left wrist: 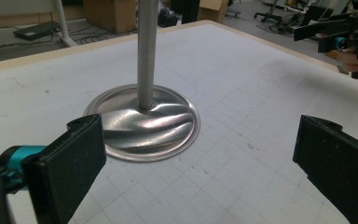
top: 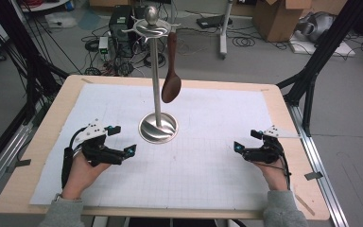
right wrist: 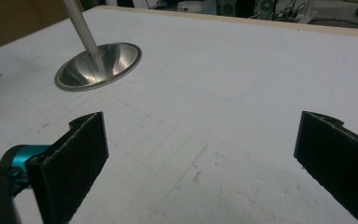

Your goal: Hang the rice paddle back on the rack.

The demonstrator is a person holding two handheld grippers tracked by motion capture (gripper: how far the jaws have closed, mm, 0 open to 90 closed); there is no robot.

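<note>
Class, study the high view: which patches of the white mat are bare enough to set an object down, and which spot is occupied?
Bare: the white gridded mat between the left gripper and right gripper, and both far corners. Occupied: the centre, where the steel utensil stand holds a hanging brown wooden spoon.

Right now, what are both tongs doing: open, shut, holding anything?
Left tongs: open, holding nothing, beside the metal stand's base.
Right tongs: open, holding nothing, over the white mat.
</note>
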